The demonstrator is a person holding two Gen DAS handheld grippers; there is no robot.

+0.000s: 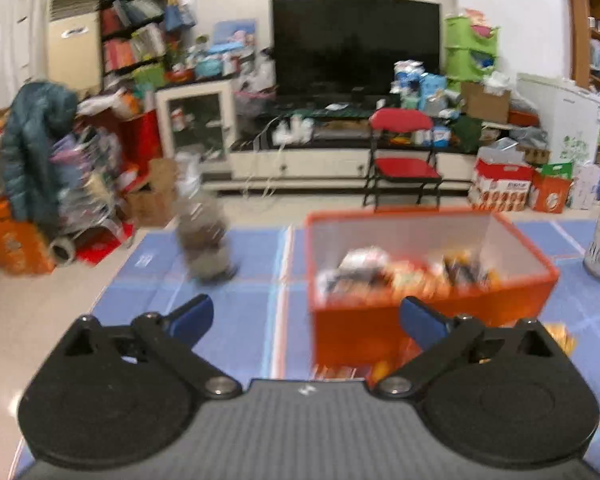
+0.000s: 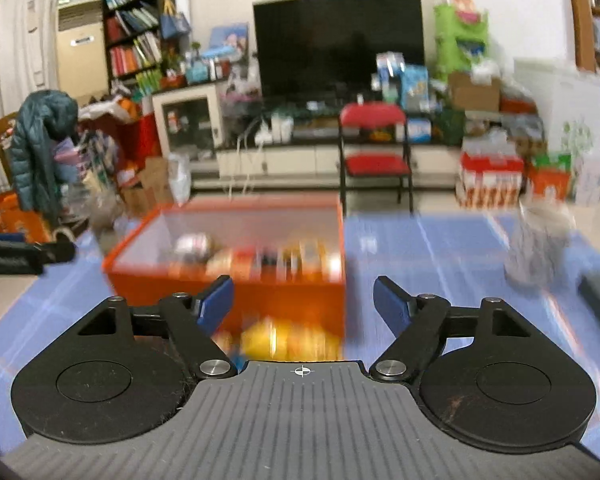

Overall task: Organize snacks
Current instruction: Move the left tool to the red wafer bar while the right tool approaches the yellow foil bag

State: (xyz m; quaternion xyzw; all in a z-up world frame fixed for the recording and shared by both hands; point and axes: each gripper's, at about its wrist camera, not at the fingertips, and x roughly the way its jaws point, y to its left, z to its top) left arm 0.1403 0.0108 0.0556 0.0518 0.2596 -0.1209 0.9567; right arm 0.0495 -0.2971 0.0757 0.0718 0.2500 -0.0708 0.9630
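Two claws (image 1: 305, 314) (image 2: 303, 304) agape; orange bin (image 2: 236, 300) ahead, blurred snacks (image 2: 260, 262) inside, probably packets

No legible text anywhere: printing on the red-and-white cartons (image 1: 500, 190), the air conditioner's badge (image 2: 82, 42) and snack wrappers too blurred to read.

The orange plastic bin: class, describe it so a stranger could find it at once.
Start at the big black television on the far wall, then come forward past the red folding chair to the blue mat. The orange plastic bin sits there: the only open box with white inner walls and snack packets inside.
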